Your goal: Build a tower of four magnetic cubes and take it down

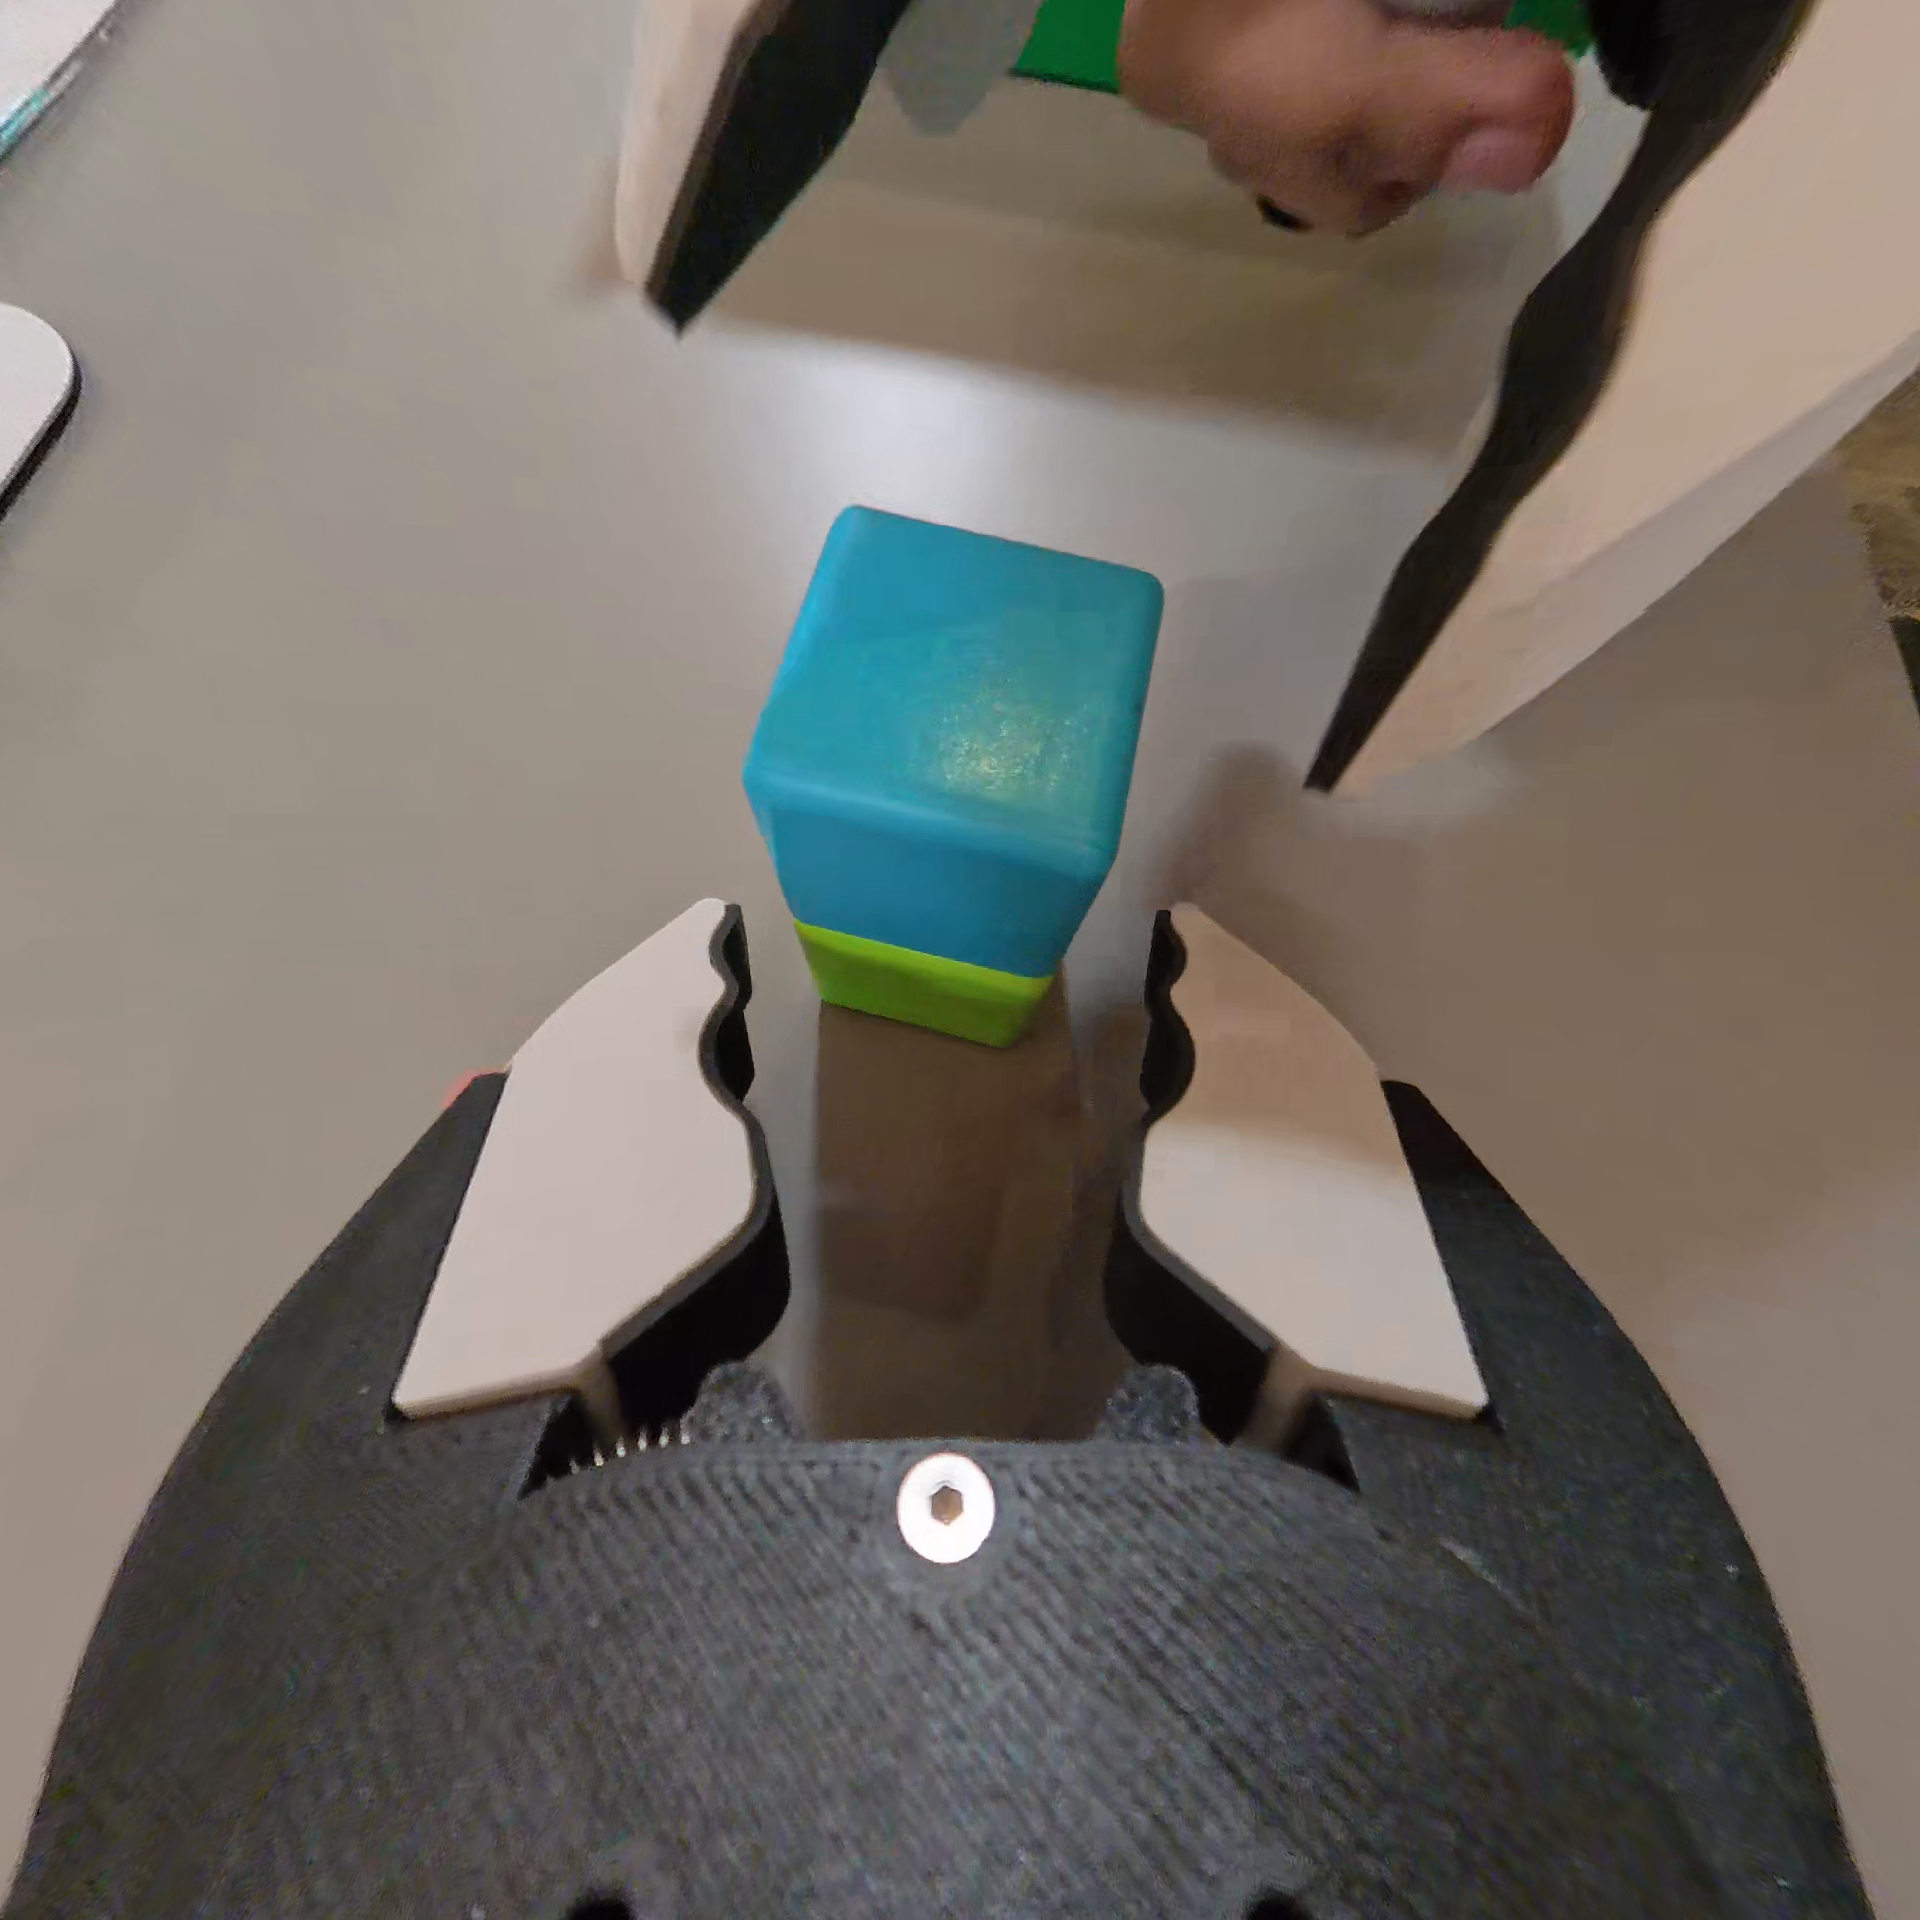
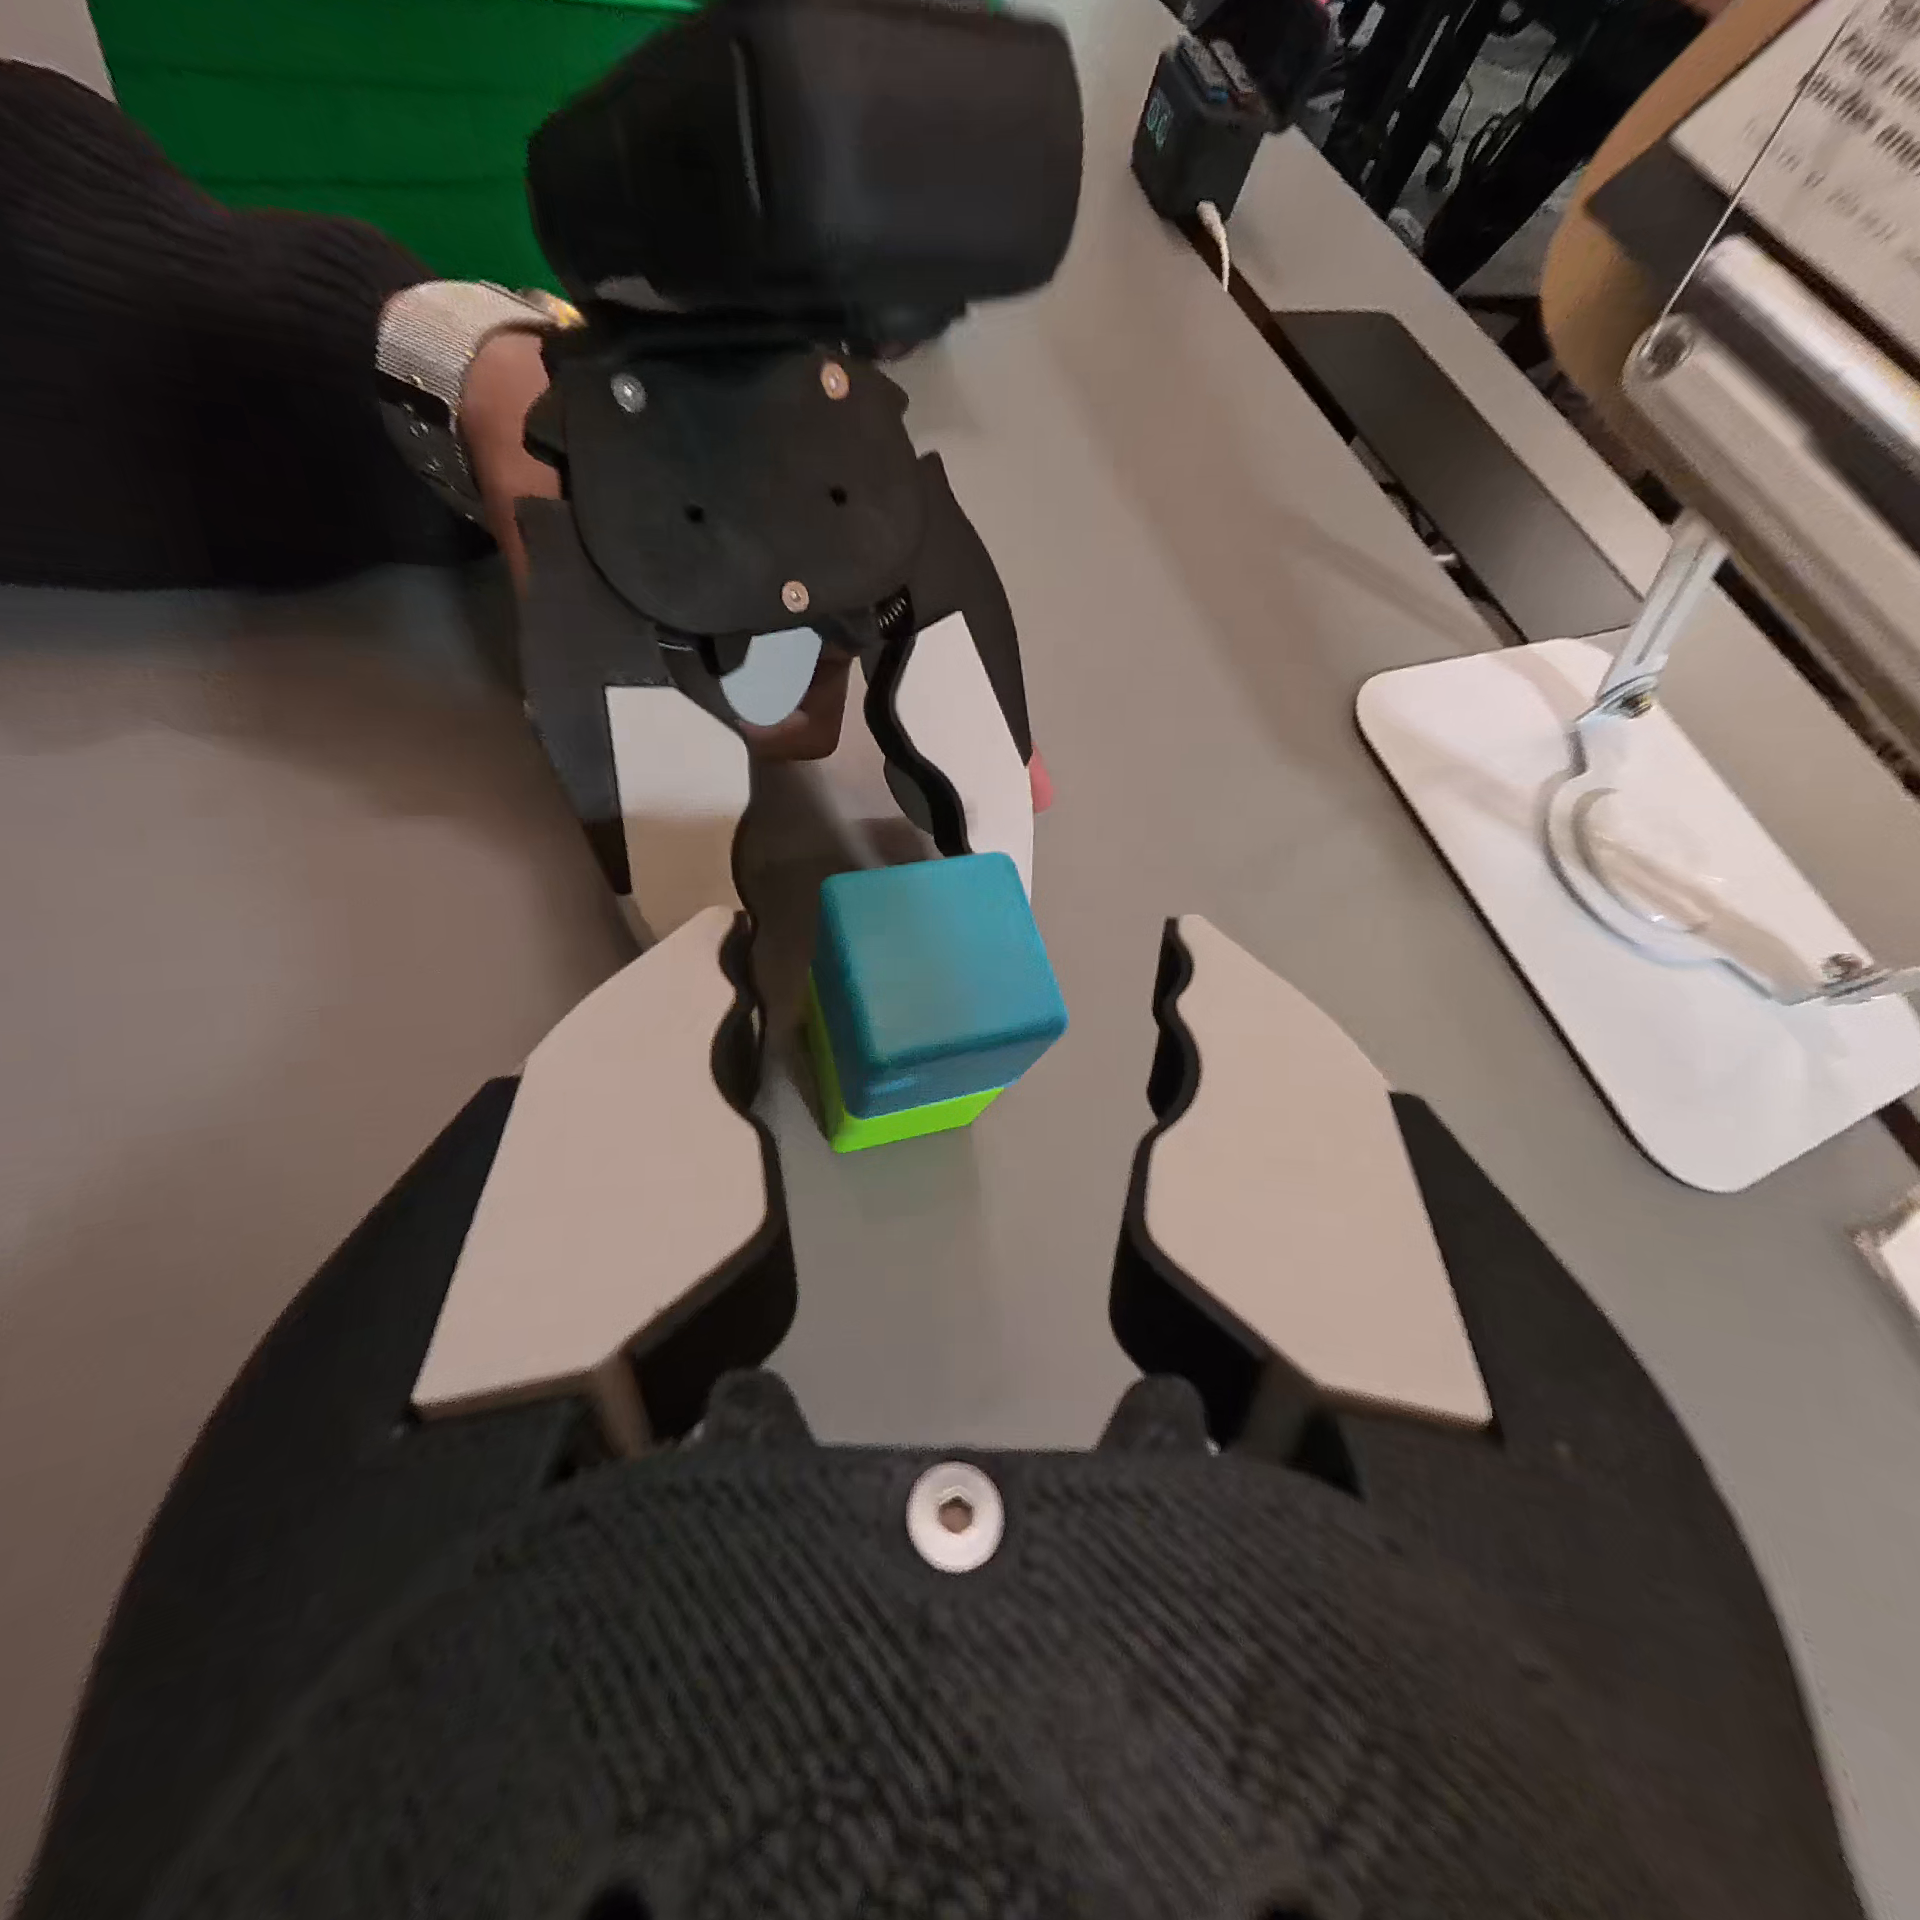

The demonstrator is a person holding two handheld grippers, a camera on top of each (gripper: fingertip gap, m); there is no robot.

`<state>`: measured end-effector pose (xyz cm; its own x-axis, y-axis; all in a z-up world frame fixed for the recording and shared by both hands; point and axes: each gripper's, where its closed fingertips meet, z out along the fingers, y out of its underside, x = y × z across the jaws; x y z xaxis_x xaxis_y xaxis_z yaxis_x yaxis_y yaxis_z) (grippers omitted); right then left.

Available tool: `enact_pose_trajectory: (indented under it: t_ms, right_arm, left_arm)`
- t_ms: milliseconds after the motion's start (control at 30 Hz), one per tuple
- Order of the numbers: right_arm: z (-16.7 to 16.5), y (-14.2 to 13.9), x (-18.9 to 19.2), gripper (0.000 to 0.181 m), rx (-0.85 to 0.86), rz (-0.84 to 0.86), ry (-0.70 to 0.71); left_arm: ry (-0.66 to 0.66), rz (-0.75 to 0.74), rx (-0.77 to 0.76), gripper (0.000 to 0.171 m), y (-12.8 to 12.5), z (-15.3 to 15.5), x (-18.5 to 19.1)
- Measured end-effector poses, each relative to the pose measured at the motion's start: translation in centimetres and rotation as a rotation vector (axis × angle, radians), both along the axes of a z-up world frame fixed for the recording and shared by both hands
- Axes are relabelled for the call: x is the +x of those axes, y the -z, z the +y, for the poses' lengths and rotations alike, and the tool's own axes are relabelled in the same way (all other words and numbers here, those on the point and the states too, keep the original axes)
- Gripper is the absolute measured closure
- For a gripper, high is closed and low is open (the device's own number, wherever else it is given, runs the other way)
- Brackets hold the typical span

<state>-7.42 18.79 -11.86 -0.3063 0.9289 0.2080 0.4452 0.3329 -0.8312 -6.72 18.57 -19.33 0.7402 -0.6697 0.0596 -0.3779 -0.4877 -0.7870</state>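
Right now I have both grippers facing each other across a short stack on the grey table (image 2: pixel 1195 582), and neither holds anything. From my left gripper (image 1: pixel 948 935) the stack stands straight ahead, just past the fingertips and centred in the gap; its jaws are spread wider than the cubes, so it can slide onto them without a sideways correction. The blue cube (image 1: pixel 951 743) sits squarely on the green cube (image 1: pixel 920 987), long axis of the pair upright, edges roughly flush, though from the right wrist view the blue cube (image 2: pixel 935 971) looks turned a touch against the green cube (image 2: pixel 904 1122) beneath it. Only two cubes show; I cannot see the other two in either view. My right gripper (image 2: pixel 951 940) also stands agape, with the stack between its tips but nearer its left finger. The left gripper looks the closer of the two, its tips almost level with the green cube. Both cubes are matte with rounded corners, plain faces, easy to pinch. A white lamp base (image 2: pixel 1558 862) lies well apart toward the table's right edge.
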Motion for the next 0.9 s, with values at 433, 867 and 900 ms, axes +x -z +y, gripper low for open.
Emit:
enact_pose_trajectory:
  t_ms: [433, 867, 900]
  right_arm:
    - [0.2, 2.2, -0.4, 0.116, -0.123, 0.001, -0.036]
    - [-0.4, 3.1, -0.2, 0.130, -0.097, 0.026, -0.082]
    - [-0.4, 3.1, -0.2, 0.130, -0.109, 0.026, -0.080]
  left_arm:
    - [0.016, 0.004, -0.084, 0.119, 0.9, 0.3, 0.3]
    - [0.055, 0.036, -0.072, 0.120, 1.1, -0.1, 0.7]
    - [0.055, 0.038, -0.071, 0.120, 1.1, -0.1, 0.7]
